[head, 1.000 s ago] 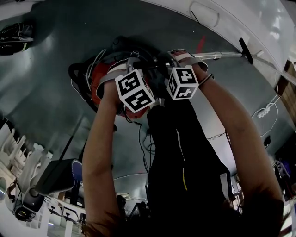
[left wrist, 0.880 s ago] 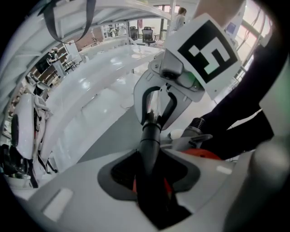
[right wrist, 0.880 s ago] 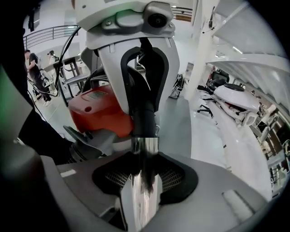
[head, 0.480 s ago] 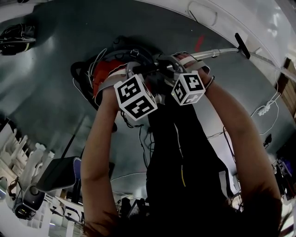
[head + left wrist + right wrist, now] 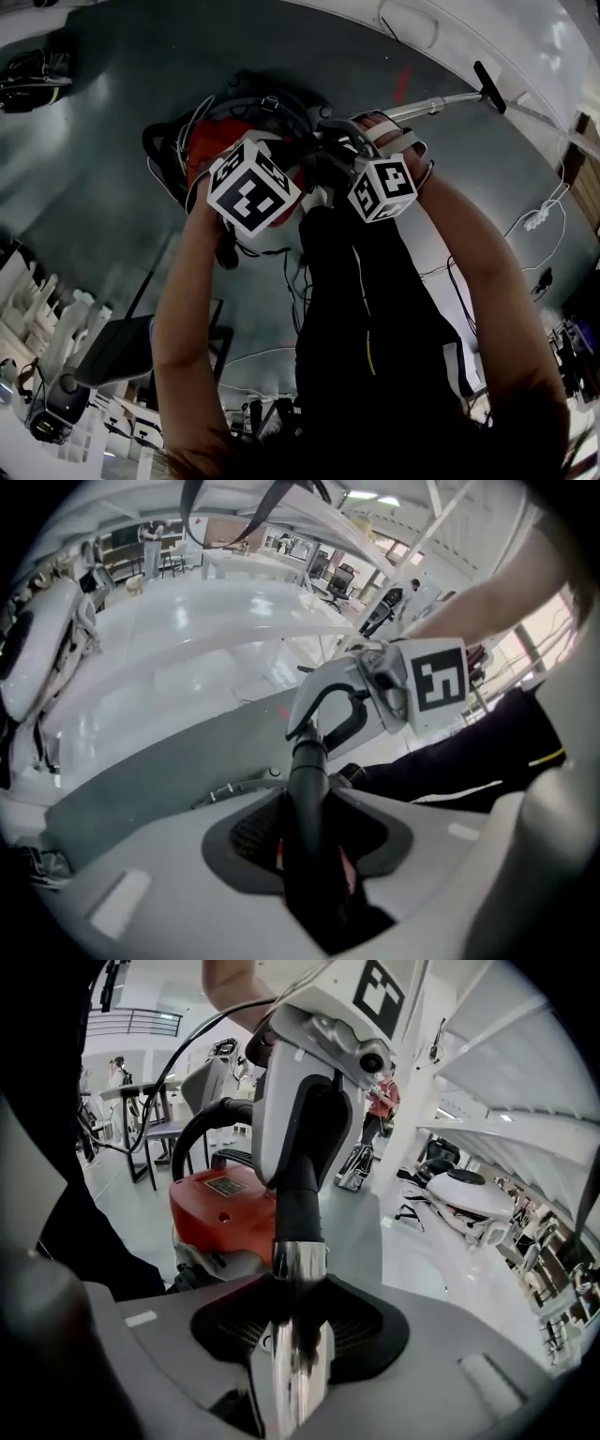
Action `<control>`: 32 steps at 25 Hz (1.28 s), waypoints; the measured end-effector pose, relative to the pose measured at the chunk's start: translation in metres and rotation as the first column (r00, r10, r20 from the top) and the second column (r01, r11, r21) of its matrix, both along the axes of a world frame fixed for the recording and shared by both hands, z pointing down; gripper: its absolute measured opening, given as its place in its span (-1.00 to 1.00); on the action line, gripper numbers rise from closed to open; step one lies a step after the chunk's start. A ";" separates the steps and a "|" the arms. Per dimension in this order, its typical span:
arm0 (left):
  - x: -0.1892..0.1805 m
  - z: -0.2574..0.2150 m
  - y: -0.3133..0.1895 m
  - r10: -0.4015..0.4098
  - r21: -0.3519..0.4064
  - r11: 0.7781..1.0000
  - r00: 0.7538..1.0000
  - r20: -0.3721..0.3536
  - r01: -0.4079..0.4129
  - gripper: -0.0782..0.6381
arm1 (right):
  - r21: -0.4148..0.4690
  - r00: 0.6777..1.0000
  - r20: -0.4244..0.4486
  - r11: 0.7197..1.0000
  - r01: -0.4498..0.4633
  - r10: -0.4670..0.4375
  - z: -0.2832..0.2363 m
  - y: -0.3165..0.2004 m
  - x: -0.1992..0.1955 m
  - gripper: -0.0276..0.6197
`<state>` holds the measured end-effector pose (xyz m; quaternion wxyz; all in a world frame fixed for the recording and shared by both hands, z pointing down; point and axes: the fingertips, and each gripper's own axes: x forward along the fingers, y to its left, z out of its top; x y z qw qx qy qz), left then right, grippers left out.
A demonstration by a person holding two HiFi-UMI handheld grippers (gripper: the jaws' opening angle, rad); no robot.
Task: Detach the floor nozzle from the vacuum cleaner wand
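- The black bar-shaped floor nozzle (image 5: 489,87) is still on the far end of the shiny chrome wand tube (image 5: 436,103). It's up at the top right of the head view, well apart from both grippers, so nothing's detached yet.
- What's changed in the last second: both grippers have come up toward the camera with the wand in them, and the left one rolled as it rose. The nozzle end has swung a bit up-picture. To me that looks like repositioning the wand, not the actual pull-off.
- Long axis: the wand runs from the hands out to the upper right, nozzle end pointing away from the person. The nozzle bar sits crosswise on the tip.
- The right gripper (image 5: 298,1330) is clamped on the chrome tube. The left gripper (image 5: 309,855) is clamped on the black handle tube (image 5: 309,761) just behind it.
- The red vacuum cleaner body (image 5: 211,141) sits on the grey floor (image 5: 94,187) below the hands.
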<state>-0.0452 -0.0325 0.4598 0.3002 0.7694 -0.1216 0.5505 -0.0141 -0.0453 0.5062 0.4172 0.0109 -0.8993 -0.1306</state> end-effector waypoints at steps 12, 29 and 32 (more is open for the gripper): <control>0.006 -0.012 0.014 0.075 0.329 0.937 0.987 0.140 -0.118 -0.35 | -0.162 0.995 -0.059 0.984 0.074 -0.085 0.000 0.007 0.001 -0.36; -0.007 -0.032 0.048 -0.079 0.218 0.973 0.997 0.020 0.073 -0.35 | -0.149 0.981 -0.052 0.973 0.179 -0.188 -0.016 0.038 -0.014 -0.37; -0.006 -0.035 0.051 -0.180 0.109 0.977 0.982 -0.064 0.186 -0.35 | -0.098 0.981 -0.049 0.979 0.180 -0.186 -0.015 0.040 -0.011 -0.38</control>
